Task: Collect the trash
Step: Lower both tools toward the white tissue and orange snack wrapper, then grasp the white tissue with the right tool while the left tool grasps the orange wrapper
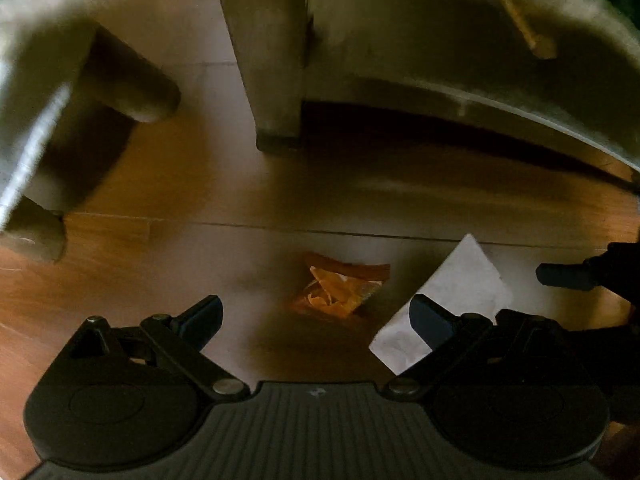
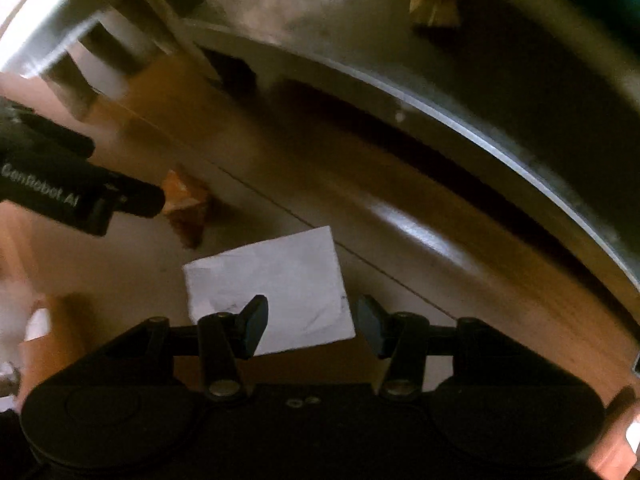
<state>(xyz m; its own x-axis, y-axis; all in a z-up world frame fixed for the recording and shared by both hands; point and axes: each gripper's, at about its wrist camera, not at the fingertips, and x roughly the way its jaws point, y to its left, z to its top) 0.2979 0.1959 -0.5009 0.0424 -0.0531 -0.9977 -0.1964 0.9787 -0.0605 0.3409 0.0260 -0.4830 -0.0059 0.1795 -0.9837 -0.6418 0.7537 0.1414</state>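
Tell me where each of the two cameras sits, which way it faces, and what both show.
Left wrist: rides on the left gripper, looking down at the wooden floor; its own open fingers frame an orange wrapper.
Right wrist: rides on the right gripper, also facing down; its open fingers straddle a white paper.
Shared: wrapper, paper, and each view catches the other gripper at its edge.

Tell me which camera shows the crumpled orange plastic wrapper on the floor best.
The left wrist view: the crumpled orange plastic wrapper lies whole and unobstructed on the wooden floor. In the right wrist view it is blurred, its left edge hidden behind the left gripper.
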